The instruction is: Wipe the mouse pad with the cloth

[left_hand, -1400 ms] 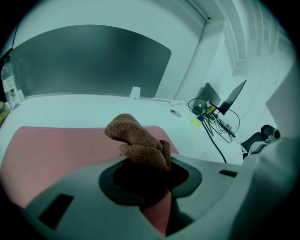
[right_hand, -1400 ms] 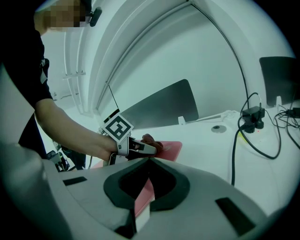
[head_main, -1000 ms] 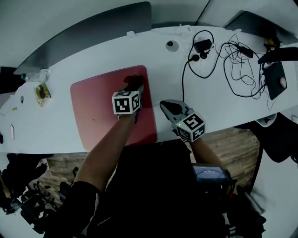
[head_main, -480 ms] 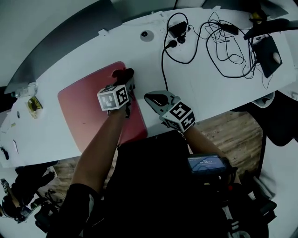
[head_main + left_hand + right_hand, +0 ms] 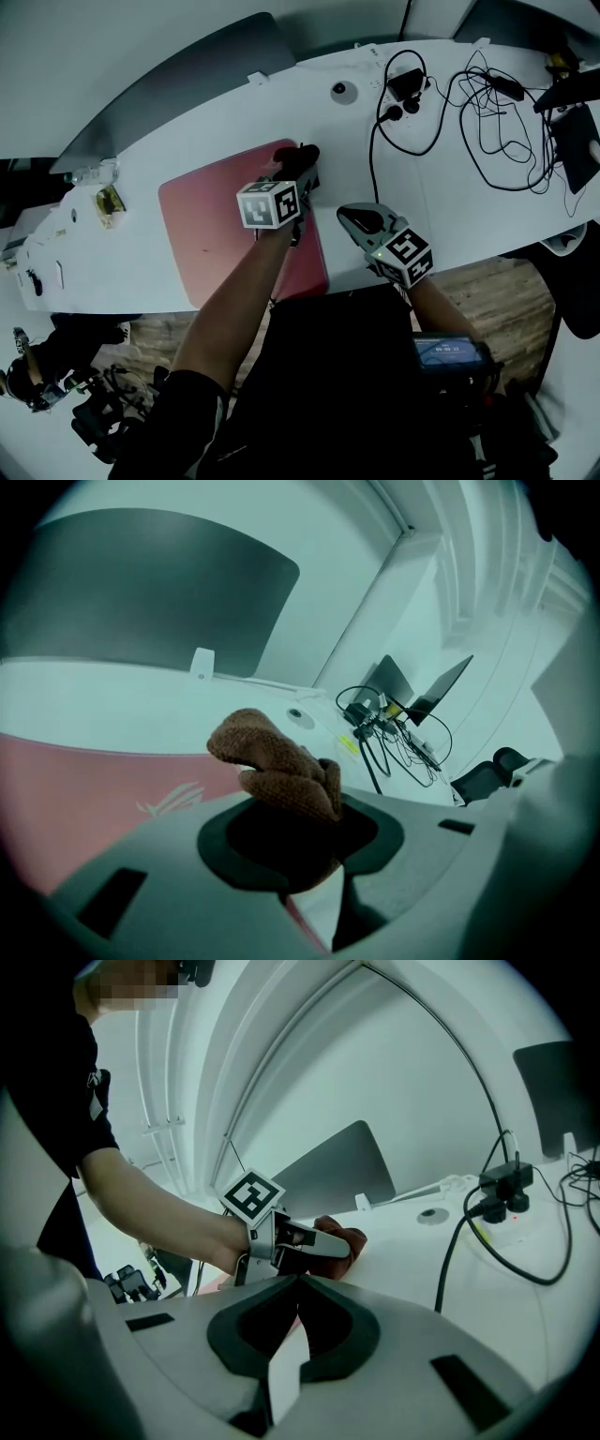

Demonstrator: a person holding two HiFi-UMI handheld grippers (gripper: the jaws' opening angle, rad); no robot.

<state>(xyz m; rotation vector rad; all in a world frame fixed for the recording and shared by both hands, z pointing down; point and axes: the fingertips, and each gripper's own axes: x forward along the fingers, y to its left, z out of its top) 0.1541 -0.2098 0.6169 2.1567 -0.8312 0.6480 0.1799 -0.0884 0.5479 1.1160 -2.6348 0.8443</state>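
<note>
The left gripper (image 5: 296,174) has slid the cloth (image 5: 299,156) out to the mouse pad's (image 5: 208,225) far right corner.

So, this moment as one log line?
left gripper: shut on brown knitted cloth | cloth: far right corner of red mouse pad | right gripper: shut, empty, beside pad

Rough cloth (image 5: 277,766), matt mouse pad (image 5: 208,227)
Brown cloth looks coarse and knitted; red mouse pad smooth and matt; white table (image 5: 469,211) smooth, faintly glossy.

No words or numbers could be read anywhere; the red mouse pad (image 5: 75,789) bore only a pale, wordless emblem (image 5: 173,800).
</note>
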